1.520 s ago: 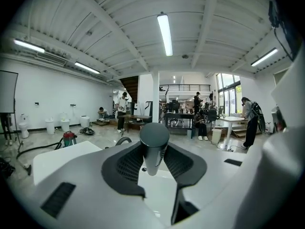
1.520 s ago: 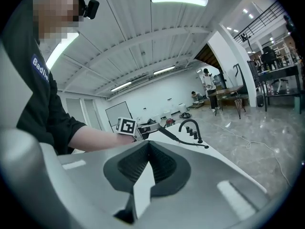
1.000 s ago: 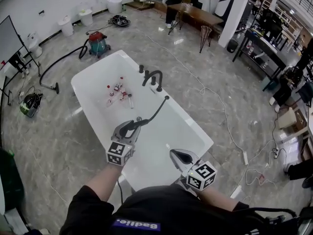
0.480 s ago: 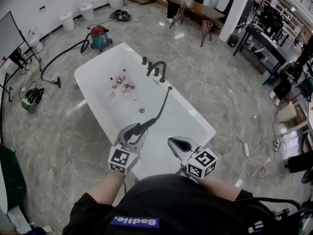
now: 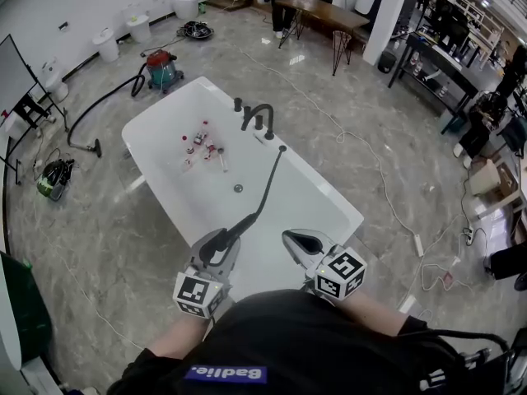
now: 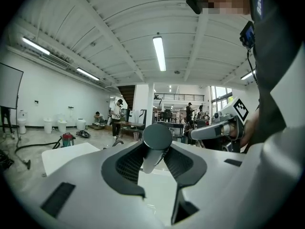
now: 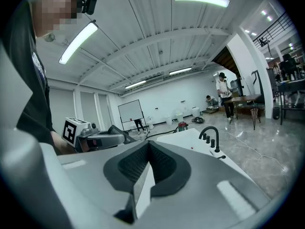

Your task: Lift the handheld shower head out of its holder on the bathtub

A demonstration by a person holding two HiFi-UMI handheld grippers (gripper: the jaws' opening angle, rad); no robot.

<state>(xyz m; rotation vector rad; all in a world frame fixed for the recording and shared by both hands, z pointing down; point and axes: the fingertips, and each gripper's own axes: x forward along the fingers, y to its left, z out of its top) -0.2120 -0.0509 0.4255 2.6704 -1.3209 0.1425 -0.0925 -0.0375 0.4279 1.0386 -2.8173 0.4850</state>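
— Lower centre of the head view, first entry?
— Left gripper [image 5: 214, 246], jaws pinching the handle of the handheld shower head [image 5: 231, 230]. Its own view shows the round dark head [image 6: 157, 136] standing up between the pads [image 6: 125, 163]. The item hangs over the near end of the white bathtub [image 5: 148, 126], well apart from the rim fittings.
— Attached to it?
— Black shower hose [image 5: 265, 189], running up-frame across the basin, past the drain [image 5: 238, 188], to the tub's right rim just below the black faucet set [image 5: 258, 118].
— Second tool?
— Right gripper [image 5: 295, 239], just right of the left one, jaws pressed together on nothing, apart from the shower hose.
— Contents of the tub?
— Small red-capped bottles [image 5: 202, 145], scattered at the far end, left of the faucet set.
— Surroundings?
— Red-and-teal vacuum cleaner [image 5: 165, 71] beyond the tub, its dark suction hose [image 5: 99, 109] curving over the marble floor toward the left. White bins [image 5: 107, 44] along the far wall. Whiteboard [image 5: 12, 68] at the left edge. Wooden table [image 5: 317, 13] at top centre, a person beside it. White cable [image 5: 383, 200] trailing down the right side to a power strip [image 5: 418, 245].
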